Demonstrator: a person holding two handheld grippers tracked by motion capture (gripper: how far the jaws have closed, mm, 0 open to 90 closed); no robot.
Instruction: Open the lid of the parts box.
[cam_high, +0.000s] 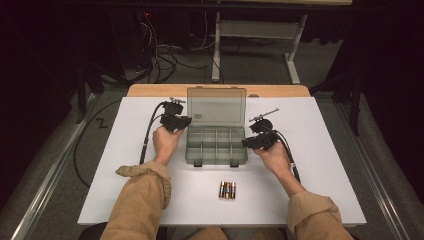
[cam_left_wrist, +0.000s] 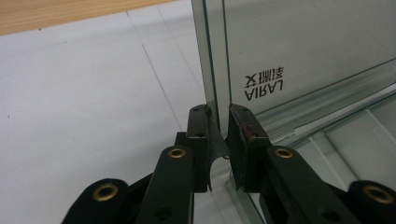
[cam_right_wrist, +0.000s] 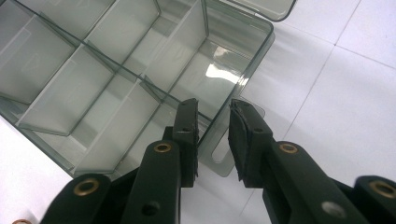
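Observation:
A clear grey plastic organiser box (cam_high: 190, 150) stands open mid-table, its lid (cam_high: 216, 104) upright at the back. My left gripper (cam_high: 184, 120) is at the lid's left edge. In the left gripper view the jaws (cam_left_wrist: 218, 119) are shut on that edge of the lid (cam_left_wrist: 303, 46), which bears a printed label. My right gripper (cam_high: 248, 142) is at the box's right side. In the right gripper view its jaws (cam_right_wrist: 214, 114) stand open astride the box wall (cam_right_wrist: 259, 53), by a clear latch tab (cam_right_wrist: 223, 161). Three batteries (cam_high: 227, 190) lie in front of the box.
The white table top (cam_high: 325, 165) has a wooden strip (cam_high: 150, 90) along its far edge. The box holds several divided compartments (cam_right_wrist: 93, 84) with nothing in them. Beyond the table are floor cables (cam_high: 165, 55) and a white desk frame (cam_high: 216, 45).

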